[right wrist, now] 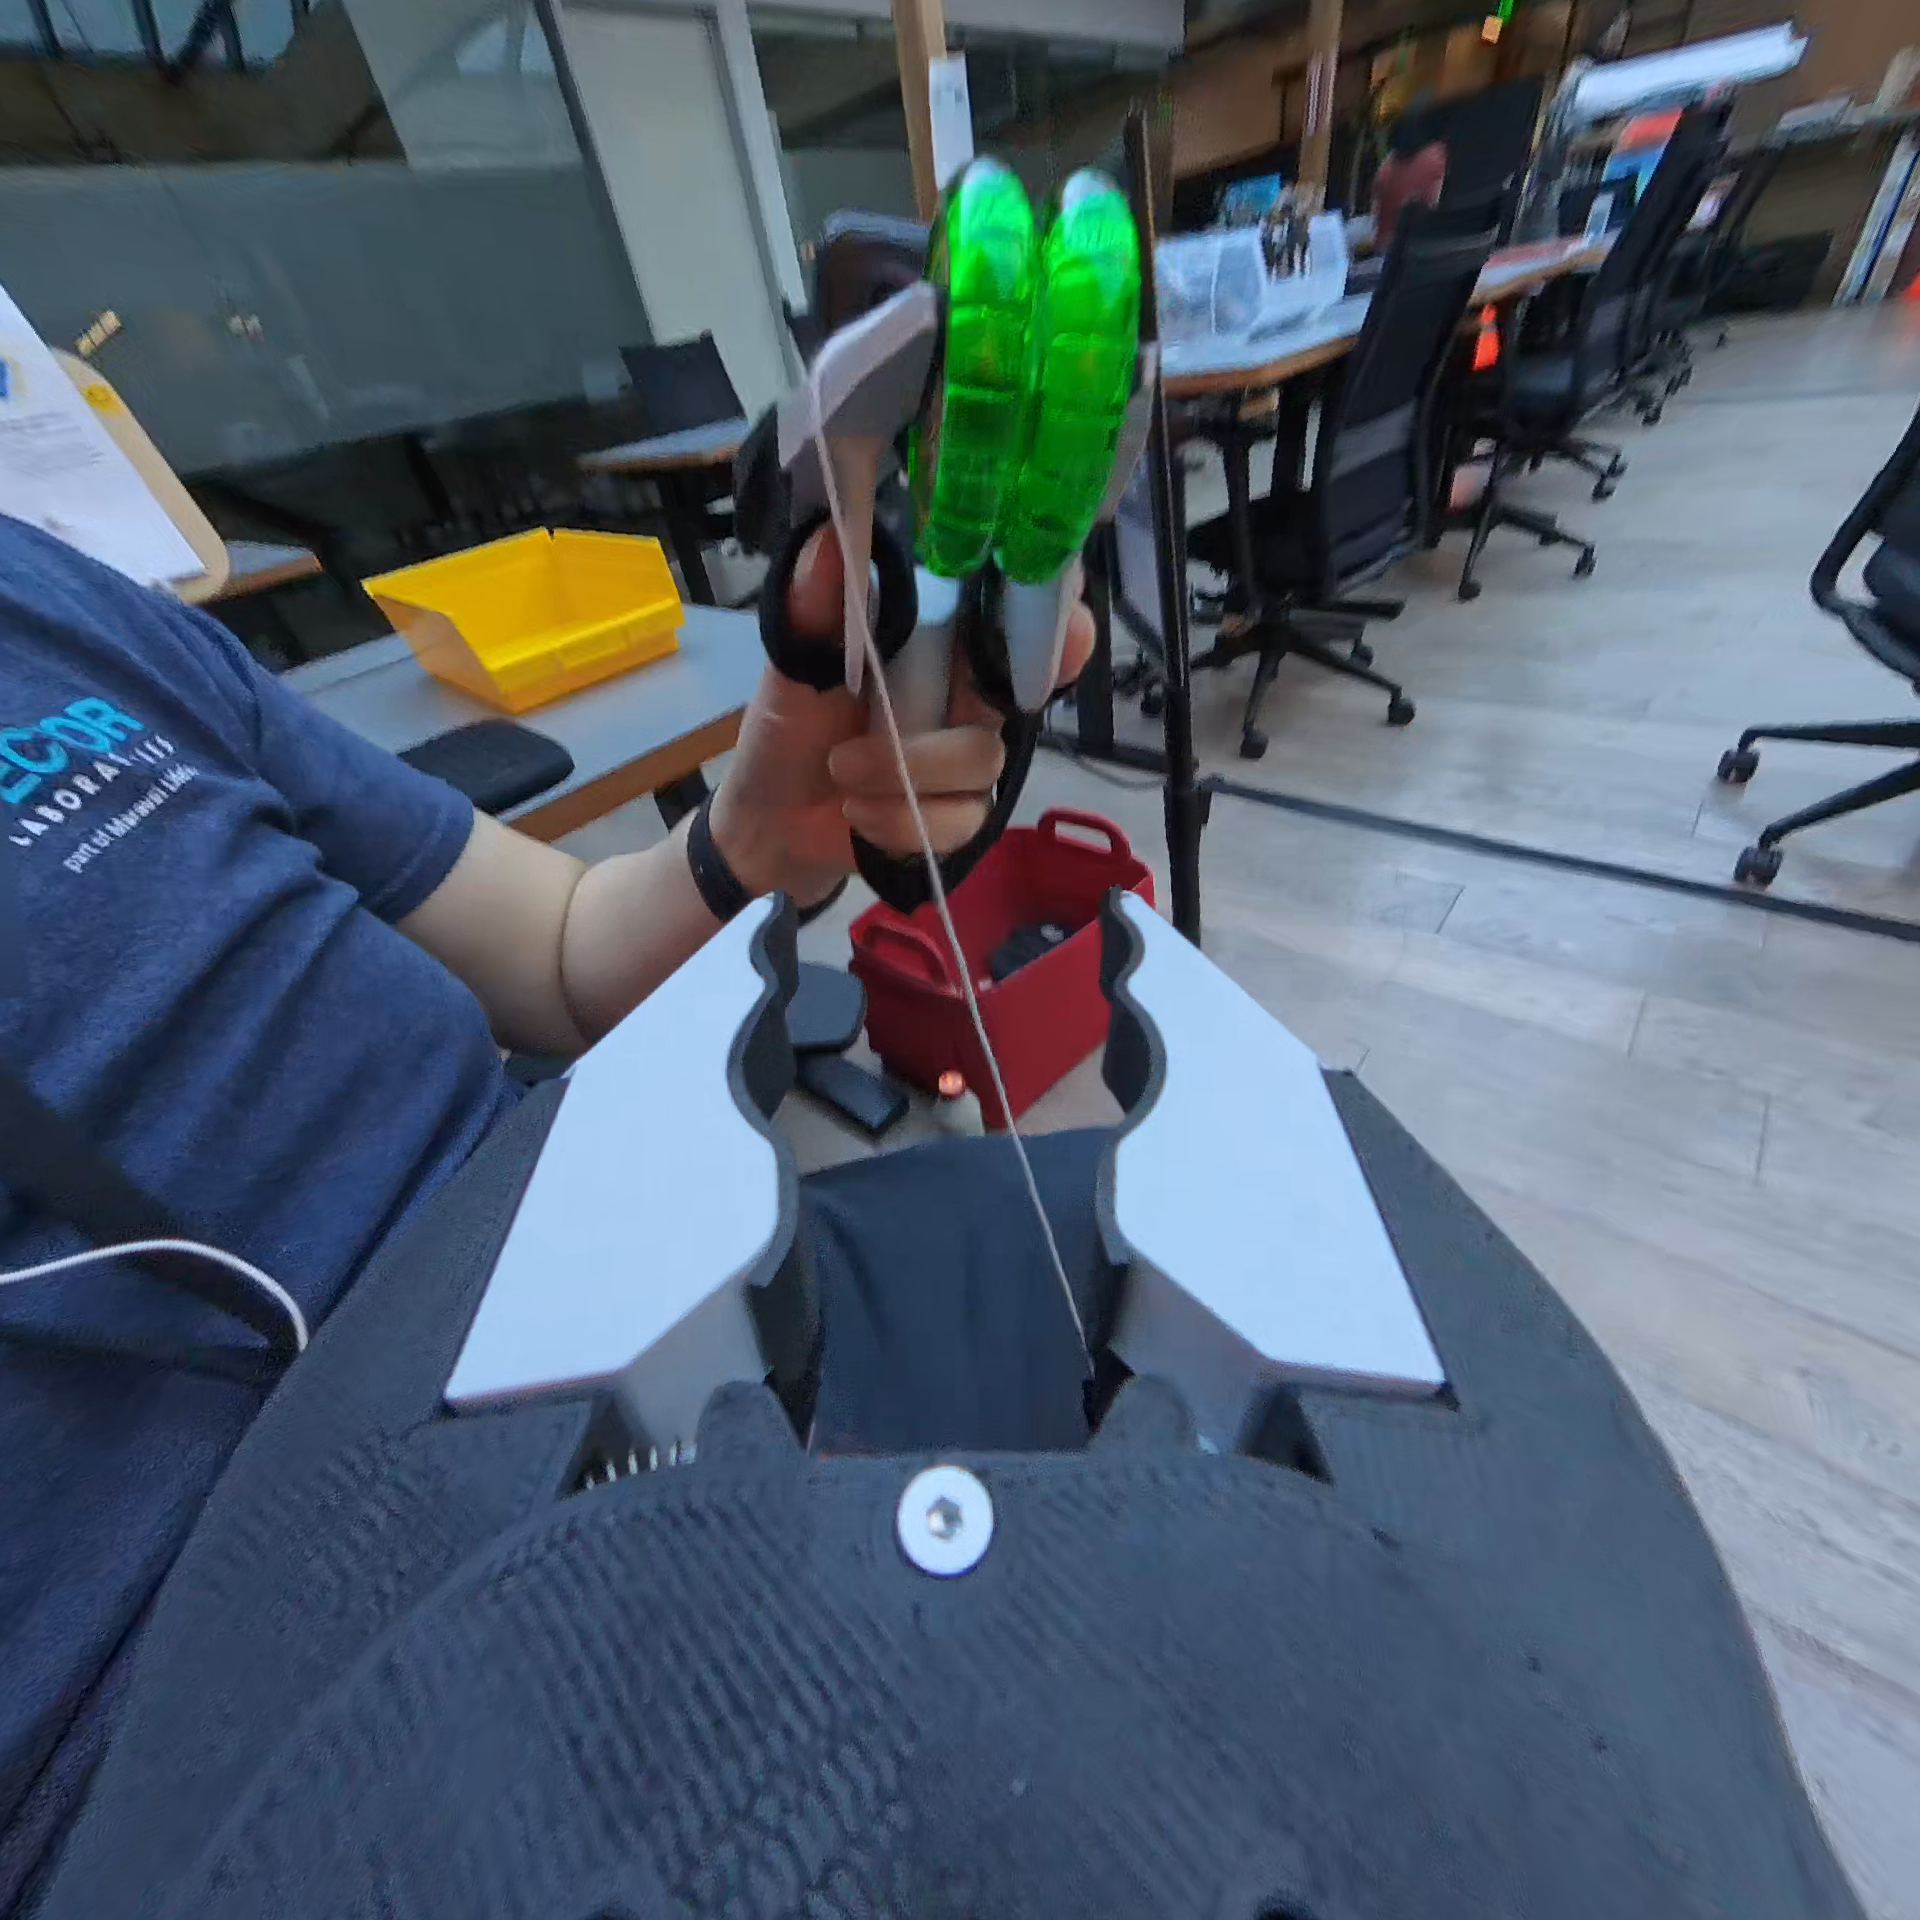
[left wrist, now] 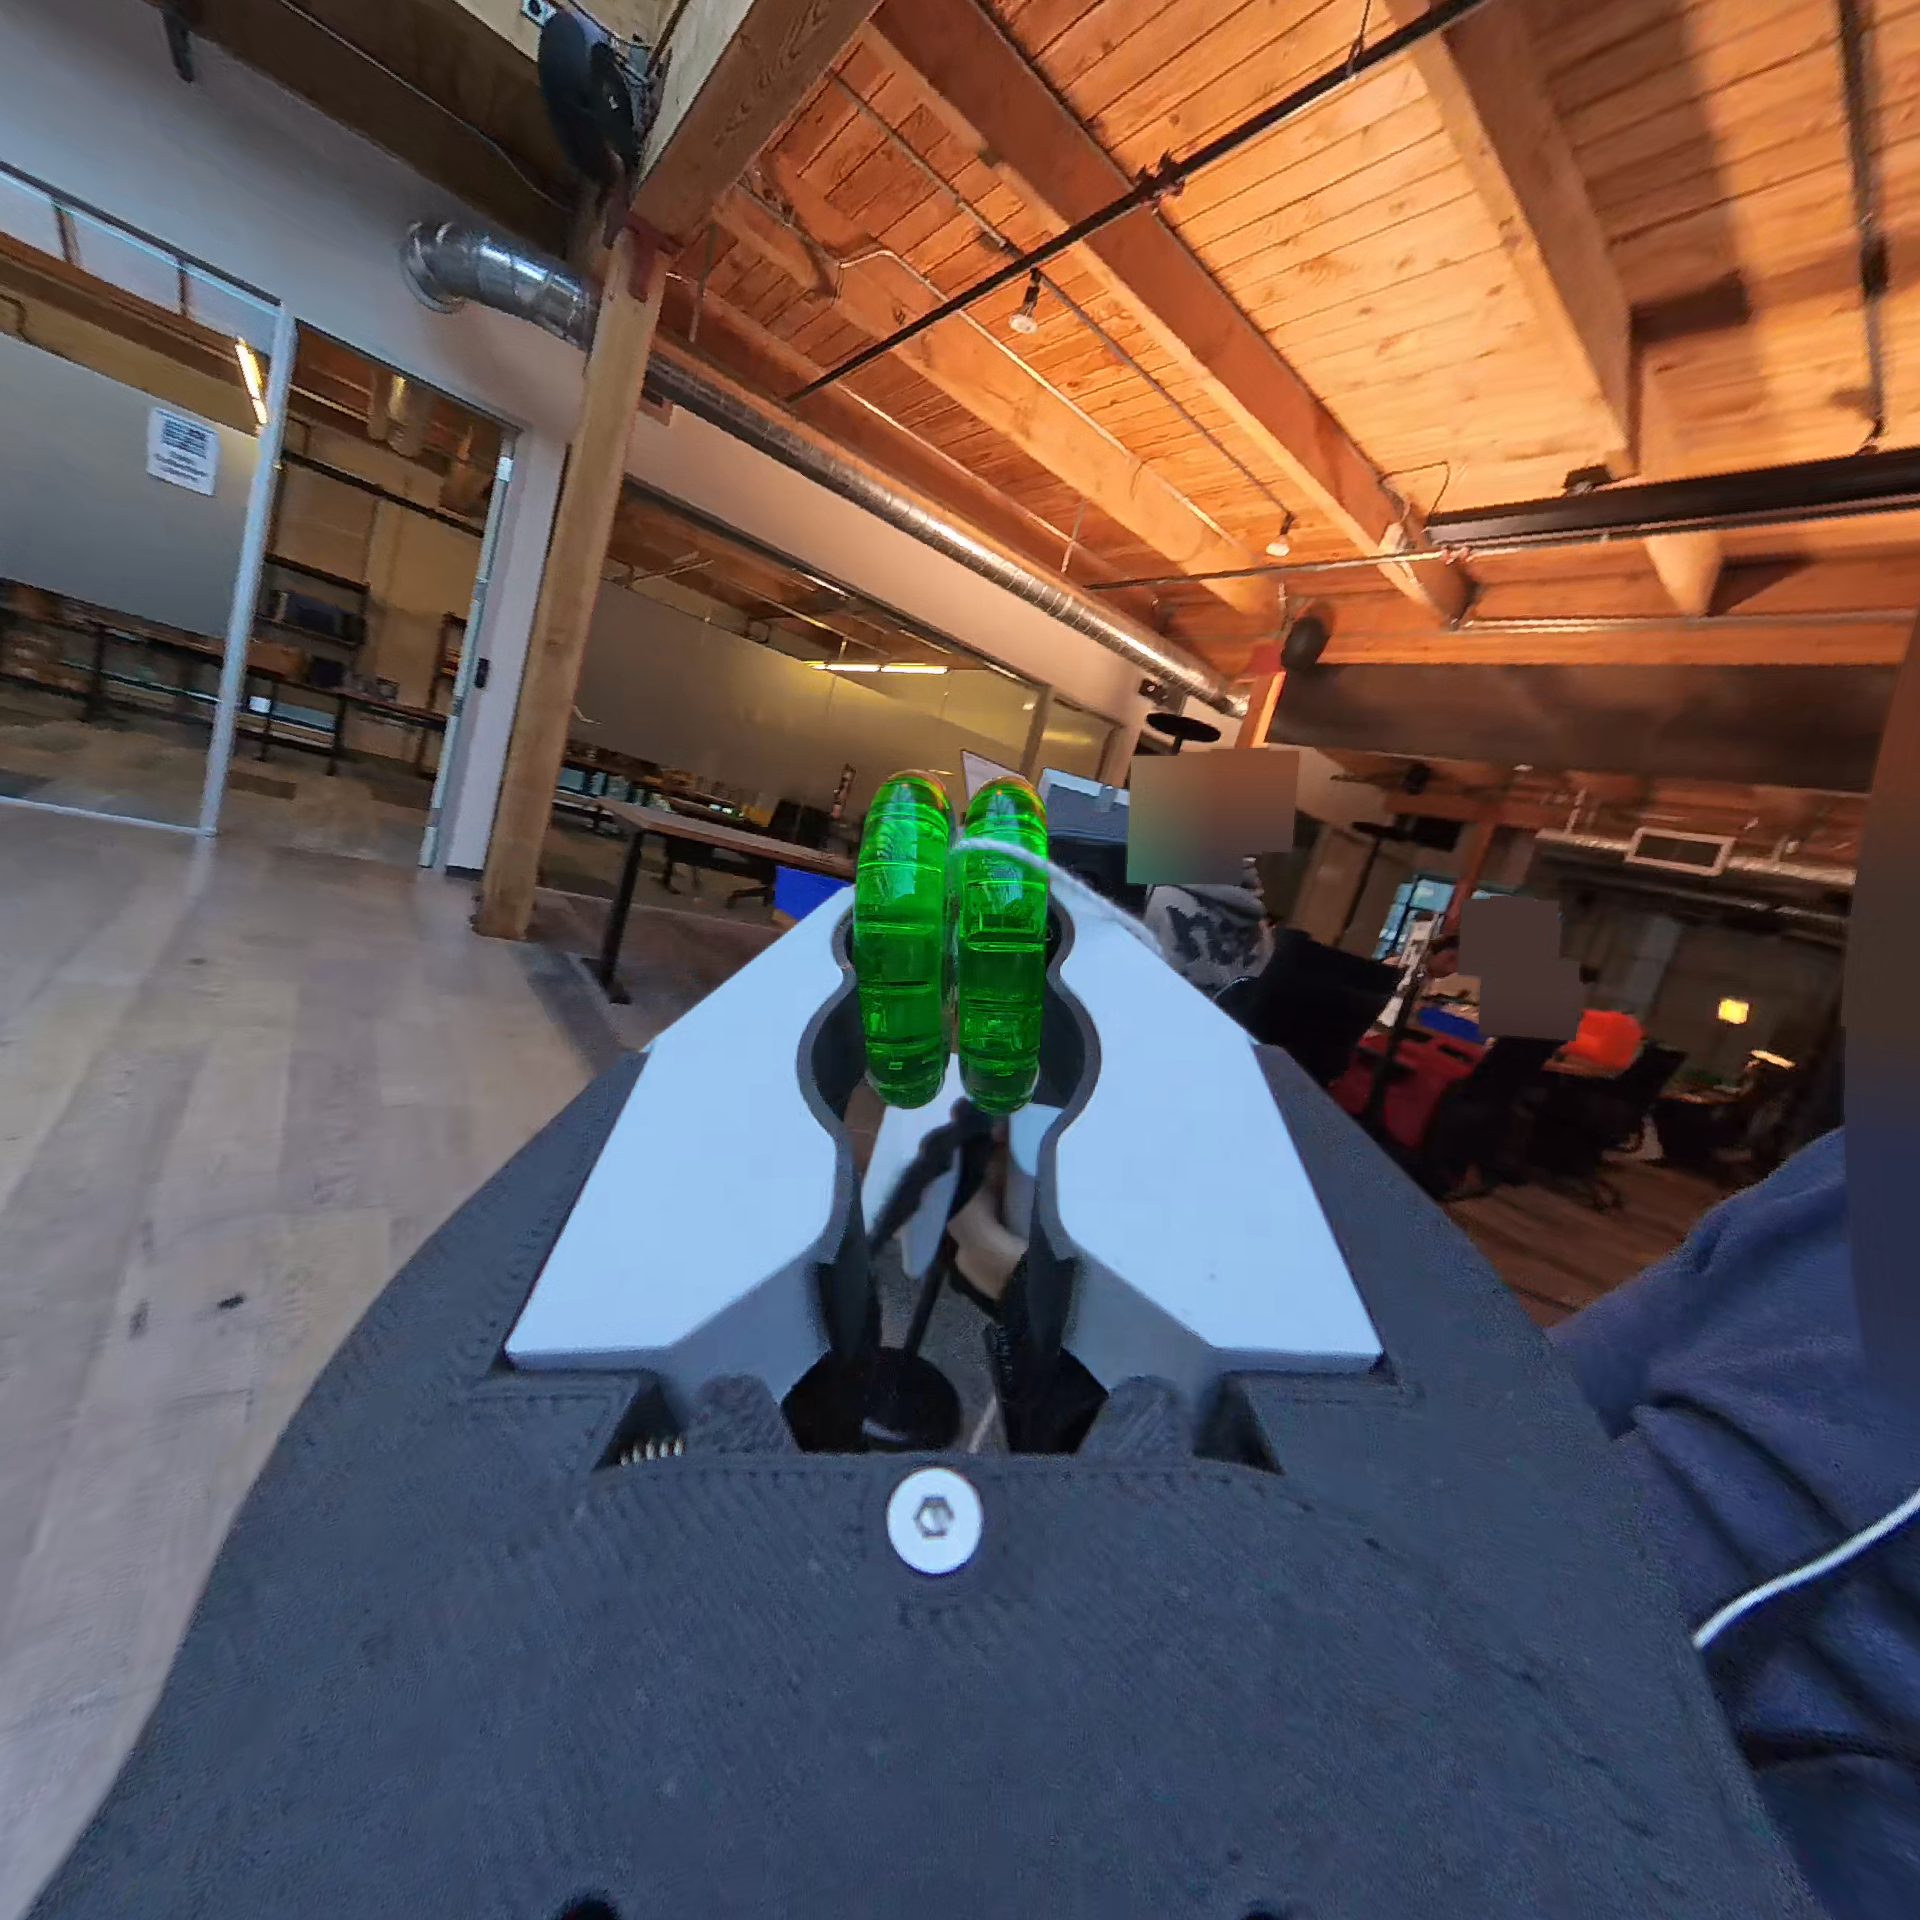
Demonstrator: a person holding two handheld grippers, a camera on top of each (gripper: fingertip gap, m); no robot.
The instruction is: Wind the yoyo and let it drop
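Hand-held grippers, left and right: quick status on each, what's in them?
Left hand-held gripper: closed on the green yoyo.
Right hand-held gripper: fingers open, clamping nothing; the yoyo's string runs down between them to its base.

A yellow storage bin (right wrist: pixel 535 613) sat on the grey desk (right wrist: pixel 613 727), close to its front edge, with a black wrist pad (right wrist: pixel 488 762) at the near corner. On the wooden floor (right wrist: pixel 1558 1039) below stood a red basket (right wrist: pixel 1003 951) with two handles, dark items inside it, and flat black pads (right wrist: pixel 847 1081) lay just beside it. A black stand pole (right wrist: pixel 1169 623) rose behind the basket. Black office chairs (right wrist: pixel 1382 468) lined a long desk (right wrist: pixel 1340 322) further back. Overhead ran wooden ceiling beams (left wrist: pixel 1247 260) and a silver duct (left wrist: pixel 499 275).
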